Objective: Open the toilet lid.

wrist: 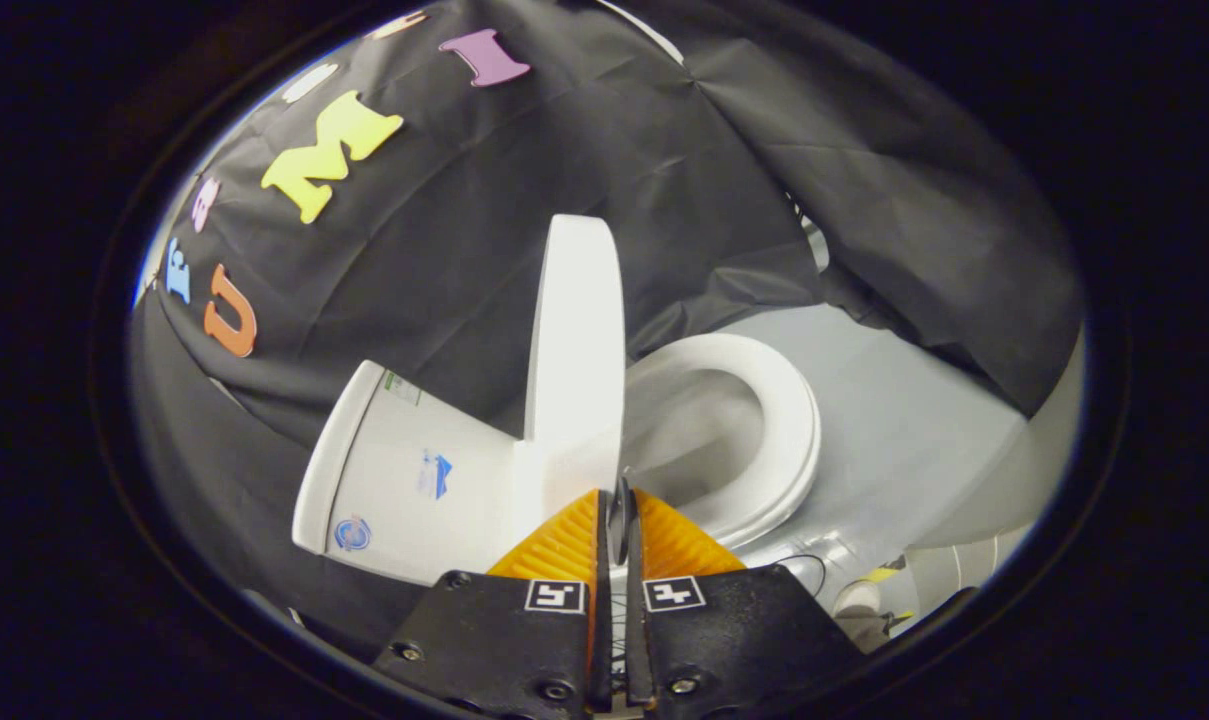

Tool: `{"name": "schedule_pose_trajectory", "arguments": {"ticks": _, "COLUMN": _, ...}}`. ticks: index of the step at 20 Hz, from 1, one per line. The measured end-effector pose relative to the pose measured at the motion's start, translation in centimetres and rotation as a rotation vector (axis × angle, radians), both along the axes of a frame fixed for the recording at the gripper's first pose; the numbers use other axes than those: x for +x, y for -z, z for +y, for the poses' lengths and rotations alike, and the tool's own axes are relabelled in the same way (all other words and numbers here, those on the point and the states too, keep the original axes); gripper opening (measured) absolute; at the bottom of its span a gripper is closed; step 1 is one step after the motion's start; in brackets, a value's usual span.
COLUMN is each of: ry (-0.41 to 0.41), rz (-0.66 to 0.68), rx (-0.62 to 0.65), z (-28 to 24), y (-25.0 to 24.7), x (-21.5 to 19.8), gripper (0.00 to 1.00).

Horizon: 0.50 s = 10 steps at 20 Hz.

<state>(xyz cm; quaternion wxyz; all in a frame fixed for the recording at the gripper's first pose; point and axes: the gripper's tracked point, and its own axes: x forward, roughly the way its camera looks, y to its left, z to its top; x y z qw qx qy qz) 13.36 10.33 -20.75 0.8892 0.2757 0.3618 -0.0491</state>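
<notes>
Item: toilet lid point(576, 340), white, standing raised on edge, seen almost edge-on; it is rising straight up just ahead of the fingertips, its lower end meeting the toilet body right beyond them.

Item: gripper point(619, 515), black body with two orange ribbed fingers point(559, 545). The fingers are lying nearly pressed together, a thin dark slit showing between them. A thin dark sliver is sitting in that slit at the tips; whether it is the lid's edge or part of the gripper cannot be told, so a pinch on the lid cannot be confirmed. Each finger base is carrying a small square black-and-white marker point(555, 596).

Item: toilet seat point(779, 440), white, oval, lying down flat over the bowl, extending away to the right of the raised lid. The bowl opening is showing inside the ring.

Item: cistern point(404, 470), white, sitting to the left of the lid, touching its hinge end, tilted in this view; small stickers are showing on its face.

Item: floor point(894, 420), pale grey, spreading beyond and to the right of the seat.

Item: black cloth wall point(664, 150), hanging behind the cistern and lid, draping down to the floor on the right.

Item: a thin dark cable point(809, 562), lying on the floor near the right finger base
</notes>
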Motion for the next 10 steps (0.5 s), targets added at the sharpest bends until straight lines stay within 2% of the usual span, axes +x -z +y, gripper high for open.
{"name": "schedule_pose_trajectory", "arguments": {"ticks": 10, "ry": -0.043, "rz": -0.018, "rx": -0.085, "z": 3.0, "y": -2.0, "x": 0.3, "gripper": 0.08}}
